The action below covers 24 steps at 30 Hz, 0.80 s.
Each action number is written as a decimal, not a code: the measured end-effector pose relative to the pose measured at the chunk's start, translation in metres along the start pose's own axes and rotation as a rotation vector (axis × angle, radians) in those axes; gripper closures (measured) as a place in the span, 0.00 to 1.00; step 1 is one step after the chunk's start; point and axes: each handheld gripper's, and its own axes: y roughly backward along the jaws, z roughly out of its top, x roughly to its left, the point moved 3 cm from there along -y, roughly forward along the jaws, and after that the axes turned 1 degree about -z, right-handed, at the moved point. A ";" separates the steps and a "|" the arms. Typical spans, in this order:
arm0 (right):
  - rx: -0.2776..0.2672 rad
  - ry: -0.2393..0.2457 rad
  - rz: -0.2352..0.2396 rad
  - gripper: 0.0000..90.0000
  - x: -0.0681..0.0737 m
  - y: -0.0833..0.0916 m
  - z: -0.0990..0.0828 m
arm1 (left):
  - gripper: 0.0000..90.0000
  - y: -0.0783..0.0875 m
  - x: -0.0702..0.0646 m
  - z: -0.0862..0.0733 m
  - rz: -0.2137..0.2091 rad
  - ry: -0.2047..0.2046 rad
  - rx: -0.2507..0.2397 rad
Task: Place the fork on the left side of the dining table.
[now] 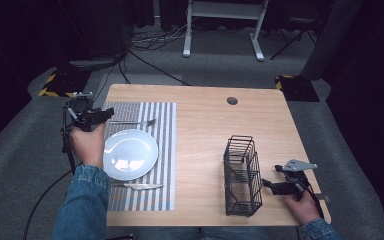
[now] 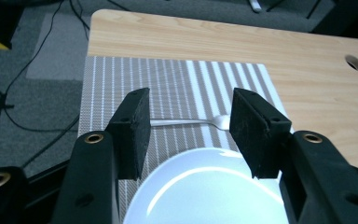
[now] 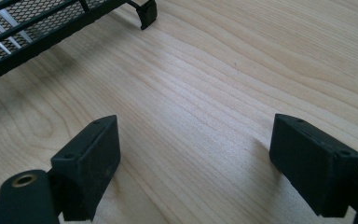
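Left tool (image 2: 189,133) stands open, empty — the fork (image 2: 191,122) lies flat on the striped mat (image 2: 177,84) just beyond its jaws, past the plate (image 2: 205,196). Judged light, stiff, slippery: take it mid-handle. Right tool (image 3: 193,163) open over bare counter (image 3: 223,70), beside the wire basket (image 1: 241,175).

High view overhead, gripper views close, tabletop (image 1: 205,130) shared

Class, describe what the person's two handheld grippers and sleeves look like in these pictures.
Both grippers are black, each with two blocky jaws and brass-coloured screw inserts. The left gripper trails a black cable; the right gripper carries a grey three-cornered plate. Both sleeves are blue denim.
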 end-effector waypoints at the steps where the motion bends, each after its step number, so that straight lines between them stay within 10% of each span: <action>1: 0.000 0.000 0.000 0.18 0.000 0.000 0.000 | 0.53 0.004 -0.004 -0.001 -0.006 -0.013 -0.005; 24: 0.000 0.000 0.000 0.18 0.000 0.000 0.000 | 0.52 0.069 -0.084 -0.040 -0.240 -0.191 -0.083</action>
